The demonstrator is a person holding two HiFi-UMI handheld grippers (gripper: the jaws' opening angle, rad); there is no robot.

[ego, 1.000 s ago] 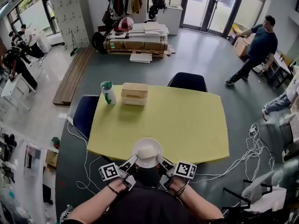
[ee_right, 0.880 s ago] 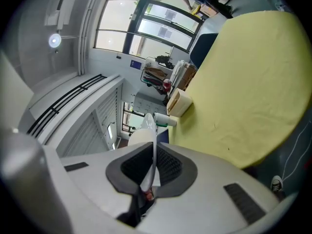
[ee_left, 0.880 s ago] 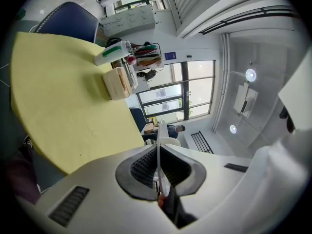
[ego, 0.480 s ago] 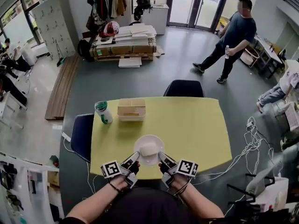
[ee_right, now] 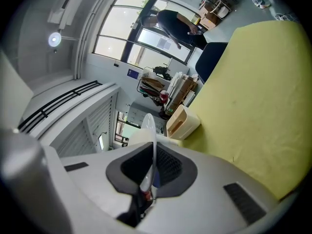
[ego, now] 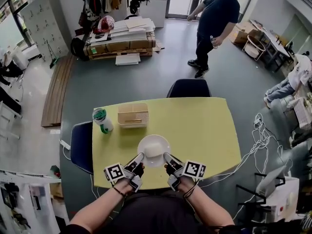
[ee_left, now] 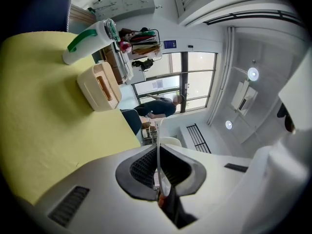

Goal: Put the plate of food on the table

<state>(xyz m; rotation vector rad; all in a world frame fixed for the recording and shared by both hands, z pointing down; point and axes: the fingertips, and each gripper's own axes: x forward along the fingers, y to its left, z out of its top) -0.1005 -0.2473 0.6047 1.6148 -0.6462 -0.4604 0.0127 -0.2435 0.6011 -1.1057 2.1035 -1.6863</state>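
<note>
A white plate (ego: 154, 150) with pale food on it hovers over the near part of the yellow table (ego: 204, 130). My left gripper (ego: 138, 160) is shut on the plate's left rim and my right gripper (ego: 168, 159) is shut on its right rim. In the left gripper view the plate's thin edge (ee_left: 158, 150) runs between the dark pads (ee_left: 144, 167). The right gripper view likewise shows the plate's rim (ee_right: 151, 145) clamped between the pads (ee_right: 168, 165). Whether the plate touches the table I cannot tell.
A beige slatted box (ego: 132, 115) and a white bottle with a green cap (ego: 102, 120) stand at the table's far left. Dark blue chairs sit at the far side (ego: 189, 88) and left side (ego: 81, 145). A person (ego: 214, 23) walks beyond the table. Cables (ego: 261, 138) lie on the floor at right.
The plate, held by both grippers, has moved forward from the table's near edge to over the tabletop. The person in the background has walked left.
</note>
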